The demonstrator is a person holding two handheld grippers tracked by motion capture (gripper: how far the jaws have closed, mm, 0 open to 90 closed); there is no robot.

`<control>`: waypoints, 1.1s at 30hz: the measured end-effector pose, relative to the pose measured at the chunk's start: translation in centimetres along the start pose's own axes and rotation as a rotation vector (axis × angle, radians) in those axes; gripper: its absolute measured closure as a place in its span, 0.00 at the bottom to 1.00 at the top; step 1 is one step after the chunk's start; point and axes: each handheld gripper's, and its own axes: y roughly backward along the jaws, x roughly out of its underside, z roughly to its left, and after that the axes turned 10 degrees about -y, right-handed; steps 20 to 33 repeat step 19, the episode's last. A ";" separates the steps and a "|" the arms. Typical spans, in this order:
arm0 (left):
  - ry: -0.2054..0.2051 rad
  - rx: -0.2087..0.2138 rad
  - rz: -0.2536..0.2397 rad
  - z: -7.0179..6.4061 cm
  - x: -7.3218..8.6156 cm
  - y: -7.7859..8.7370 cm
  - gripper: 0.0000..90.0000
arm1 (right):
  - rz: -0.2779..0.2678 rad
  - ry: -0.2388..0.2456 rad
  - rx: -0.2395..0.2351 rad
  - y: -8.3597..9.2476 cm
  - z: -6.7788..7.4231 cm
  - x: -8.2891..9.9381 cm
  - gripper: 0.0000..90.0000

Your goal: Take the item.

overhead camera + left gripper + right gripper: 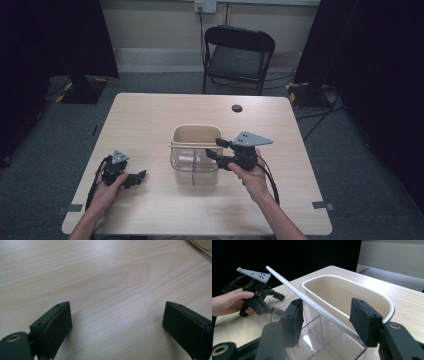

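Note:
A clear plastic box (196, 175) with a cream tub (196, 129) set in its top stands mid-table. A thin white handle bar (319, 308) runs slanting along its near rim. My right gripper (216, 148) is at the box's right rim. In the right gripper view its jaws (328, 320) stand close on either side of the bar, which crosses the left pad's edge and ends against the right pad. My left gripper (140, 176) rests on the table left of the box. Its jaws (116, 325) are open wide over bare wood.
The wooden table (150, 120) has a round cable hole (237, 108) at the back. A black folding chair (239, 52) stands behind it. Black curtains hang at both sides, with a stand base (82, 90) on the floor at left.

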 end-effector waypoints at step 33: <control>0.003 -0.002 -0.001 0.0 0.0 0.0 0.09 | 0.004 -0.001 -0.002 -0.1 -0.1 0.0 0.49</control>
